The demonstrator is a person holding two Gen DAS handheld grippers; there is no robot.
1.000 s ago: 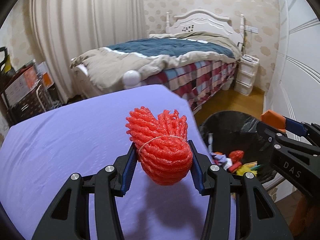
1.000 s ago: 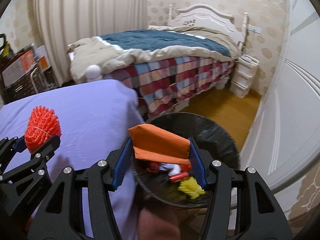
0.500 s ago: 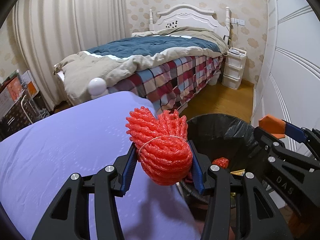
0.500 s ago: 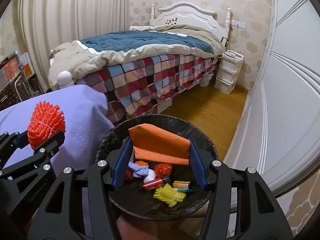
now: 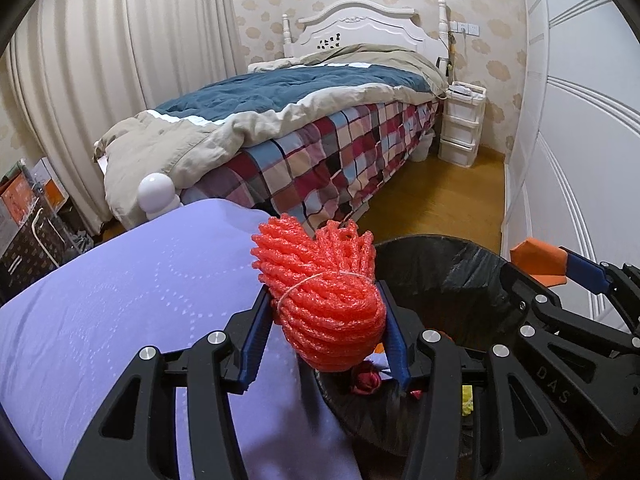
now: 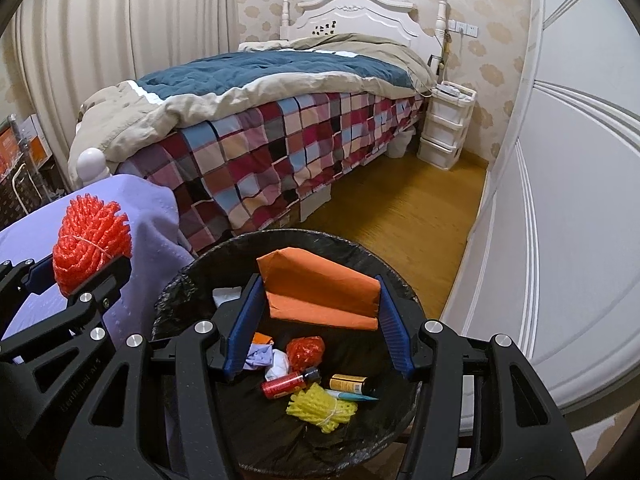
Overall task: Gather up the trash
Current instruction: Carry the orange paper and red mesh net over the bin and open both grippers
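Observation:
My left gripper (image 5: pixel 326 332) is shut on a red foam net bundle (image 5: pixel 324 300) tied with a thin band, held over the purple table's edge right beside the bin. The same bundle (image 6: pixel 90 244) shows at the left of the right wrist view. My right gripper (image 6: pixel 318 320) is shut on a folded orange paper packet (image 6: pixel 320 292), held directly above the open black-lined trash bin (image 6: pixel 192 280). The bin (image 5: pixel 452 268) holds several pieces of trash: a yellow foam net (image 6: pixel 322 408), a red can (image 6: pixel 282 384), a small red net (image 6: pixel 306 350) and crumpled wrappers.
A purple-covered table (image 5: pixel 120 300) fills the left. Behind it stands a bed (image 6: pixel 260 120) with a plaid spread and a blue-and-beige quilt. A white drawer unit (image 6: pixel 444 128) stands by the headboard, a white wardrobe (image 6: pixel 560 200) lines the right, with wooden floor (image 6: pixel 384 216) between.
Both grippers have swung rightward, off the table toward the bin, still gripping their loads. The orange packet now hangs over the bin's middle; the red bundle has reached the table edge.

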